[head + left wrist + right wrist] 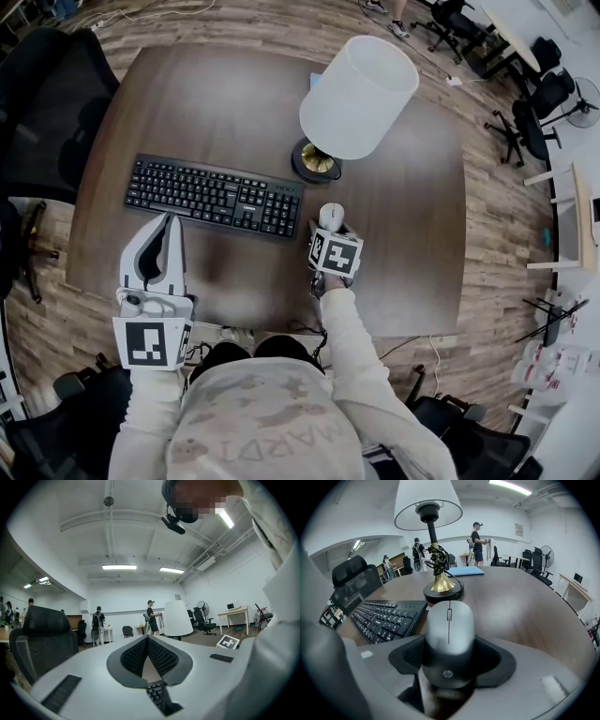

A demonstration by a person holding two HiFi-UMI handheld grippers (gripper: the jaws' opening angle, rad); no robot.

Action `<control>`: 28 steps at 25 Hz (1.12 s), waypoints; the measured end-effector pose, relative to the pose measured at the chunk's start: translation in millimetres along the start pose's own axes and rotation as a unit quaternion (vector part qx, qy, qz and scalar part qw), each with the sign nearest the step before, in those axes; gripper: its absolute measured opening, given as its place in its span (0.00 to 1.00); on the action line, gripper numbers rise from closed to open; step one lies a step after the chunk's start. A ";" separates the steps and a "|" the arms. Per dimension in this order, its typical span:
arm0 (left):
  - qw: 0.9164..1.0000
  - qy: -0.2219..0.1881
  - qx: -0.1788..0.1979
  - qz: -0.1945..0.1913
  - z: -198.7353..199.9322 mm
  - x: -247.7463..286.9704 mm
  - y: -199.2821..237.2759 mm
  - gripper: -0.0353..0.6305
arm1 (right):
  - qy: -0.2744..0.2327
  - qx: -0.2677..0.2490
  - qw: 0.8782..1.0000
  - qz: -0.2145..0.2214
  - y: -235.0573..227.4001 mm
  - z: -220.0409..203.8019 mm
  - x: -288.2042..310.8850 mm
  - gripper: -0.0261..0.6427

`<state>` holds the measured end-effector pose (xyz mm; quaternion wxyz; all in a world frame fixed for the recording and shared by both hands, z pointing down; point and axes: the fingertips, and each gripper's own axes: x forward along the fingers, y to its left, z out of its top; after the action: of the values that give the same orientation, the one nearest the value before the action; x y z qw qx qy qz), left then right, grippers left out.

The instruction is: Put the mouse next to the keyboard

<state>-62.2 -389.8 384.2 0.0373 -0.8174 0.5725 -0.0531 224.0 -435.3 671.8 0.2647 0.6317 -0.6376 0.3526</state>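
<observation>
One grey mouse (pixel 449 639) sits clamped between the right gripper's (pixel 330 228) jaws at the centre of the head view, just off the black keyboard's (pixel 216 194) right end, with the lamp (pixel 361 94) beyond. At lower left, the left gripper (pixel 167 230) has its jaws pressed together on nothing.

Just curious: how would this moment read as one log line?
right gripper: shut on mouse | mouse: beside keyboard | left gripper: shut, empty

left tool (pixel 170 219), right tool (pixel 330 231): white, marker cubes (pixel 150 342) | sweatshirt (pixel 272 412): pale, printed
</observation>
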 end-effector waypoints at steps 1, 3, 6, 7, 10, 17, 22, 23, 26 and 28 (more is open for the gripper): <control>1.000 0.000 0.000 0.001 0.0 -0.3 0.6 0.06 | 0.004 -0.002 1.000 -0.003 -0.2 0.2 0.1 0.50; 1.000 0.000 0.000 0.004 -0.3 -1.4 1.5 0.06 | 0.015 -0.010 1.000 -0.006 0.3 -0.4 0.6 0.50; 1.000 0.001 0.000 0.006 -1.9 -3.3 2.1 0.06 | 0.029 -0.014 0.999 -0.008 0.2 -1.3 2.4 0.50; 1.000 0.001 0.000 0.007 -2.3 -4.0 1.9 0.06 | 0.033 -0.014 0.999 -0.008 0.1 -1.3 2.9 0.50; 1.000 0.000 0.000 0.006 -2.1 -6.3 1.1 0.06 | 0.041 -0.015 0.999 -0.008 -0.3 -0.8 2.8 0.50; 1.000 0.001 0.001 0.009 -0.8 -12.8 2.9 0.06 | 0.040 -0.015 0.999 -0.010 0.0 0.1 1.1 0.51; 1.000 0.001 0.002 0.011 -0.8 -16.7 4.6 0.06 | 0.036 -0.017 0.999 -0.011 0.2 -1.3 1.1 0.51; 1.000 0.000 0.002 0.012 -0.7 -17.4 5.1 0.06 | 0.036 -0.018 0.999 -0.010 0.5 -1.6 1.0 0.51; 1.000 0.000 0.003 0.012 1.0 -18.5 6.2 0.06 | 0.036 -0.022 0.999 -0.003 2.4 -1.1 -0.7 0.51; 1.000 0.000 0.002 0.011 1.7 -18.9 6.3 0.06 | 0.033 -0.025 0.999 0.002 4.1 0.2 -1.7 0.51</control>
<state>-74.3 -374.2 380.9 0.0397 -0.8107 0.5816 -0.0544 220.0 -434.6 669.9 0.3008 0.6119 -0.6381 0.3577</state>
